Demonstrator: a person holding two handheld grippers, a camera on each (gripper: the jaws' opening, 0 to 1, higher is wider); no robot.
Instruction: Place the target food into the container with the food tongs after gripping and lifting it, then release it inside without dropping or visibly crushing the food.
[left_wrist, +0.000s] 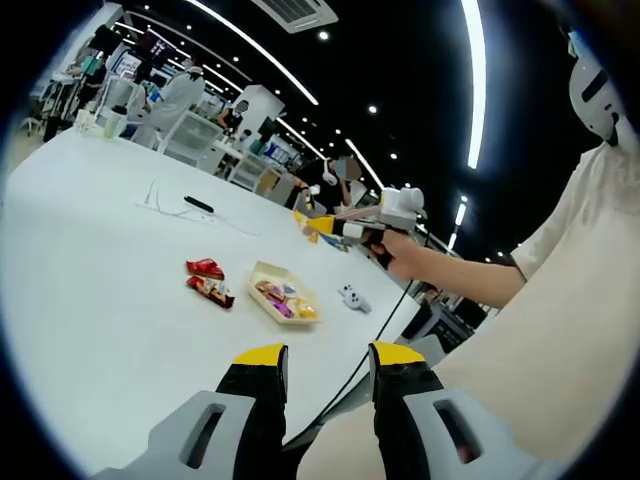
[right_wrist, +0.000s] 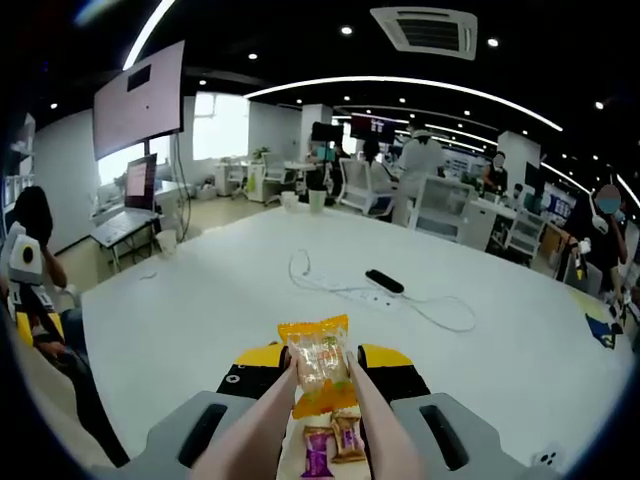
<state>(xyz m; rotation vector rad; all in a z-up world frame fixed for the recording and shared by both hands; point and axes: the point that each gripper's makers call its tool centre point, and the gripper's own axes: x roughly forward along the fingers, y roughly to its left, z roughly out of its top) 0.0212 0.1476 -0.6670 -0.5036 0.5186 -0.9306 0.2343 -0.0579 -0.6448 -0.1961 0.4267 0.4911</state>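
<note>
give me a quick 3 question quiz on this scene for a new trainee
1. True or false: the left gripper is open and holds nothing.
2. What do the food tongs pinch? A) an orange snack packet B) a black remote C) a cable
3. Fill in: in the left gripper view, the two red packets lie ___ the container (inside/outside).

Key: 1 true; 2 A; 3 outside.

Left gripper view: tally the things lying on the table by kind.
Red snack packets: 2
Tray of snacks: 1
Black remote: 1
White cable: 1
Small white object: 1
Total: 6
</note>
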